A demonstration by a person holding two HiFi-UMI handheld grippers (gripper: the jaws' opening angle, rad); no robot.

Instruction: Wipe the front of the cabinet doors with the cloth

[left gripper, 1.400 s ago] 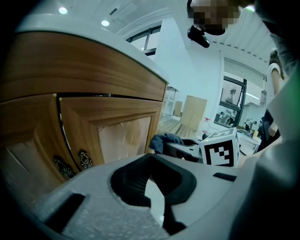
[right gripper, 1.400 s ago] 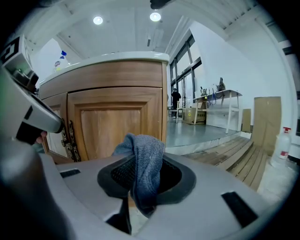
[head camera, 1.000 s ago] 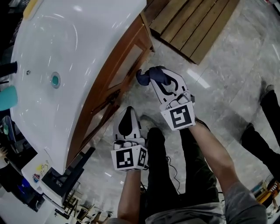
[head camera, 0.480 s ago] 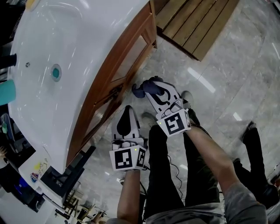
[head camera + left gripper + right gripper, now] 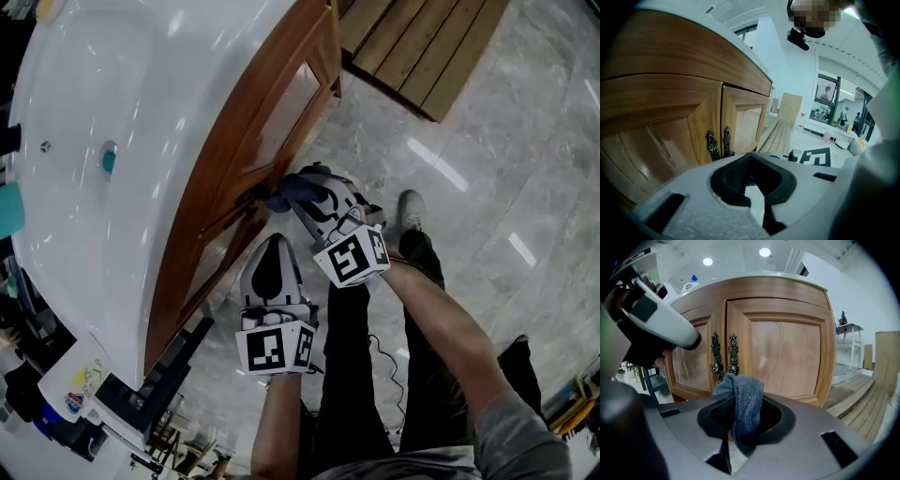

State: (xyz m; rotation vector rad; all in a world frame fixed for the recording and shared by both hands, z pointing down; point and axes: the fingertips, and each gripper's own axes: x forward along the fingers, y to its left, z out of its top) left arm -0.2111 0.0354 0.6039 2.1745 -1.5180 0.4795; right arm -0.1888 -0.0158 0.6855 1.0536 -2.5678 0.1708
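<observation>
The wooden cabinet doors (image 5: 281, 122) stand under the white basin, with two ornate metal handles (image 5: 723, 355) at their meeting edge. My right gripper (image 5: 302, 194) is shut on a blue-grey cloth (image 5: 281, 197), which sits right at the handles in the head view. In the right gripper view the cloth (image 5: 744, 401) bulges up between the jaws, a short way in front of the doors (image 5: 787, 357). My left gripper (image 5: 272, 253) hangs lower and nearer to me, shut on nothing. The left gripper view looks along the doors (image 5: 661, 136) from the side.
A white basin (image 5: 159, 112) with a teal drain (image 5: 109, 159) tops the cabinet. Wooden decking (image 5: 422, 47) lies on the glossy marble floor (image 5: 506, 169) beyond. The person's legs and a shoe (image 5: 410, 208) are below the grippers. Black gear (image 5: 150, 375) stands at lower left.
My right gripper has carried the cloth left and closer to the cabinet, up to the door handles. The left gripper has barely moved.
</observation>
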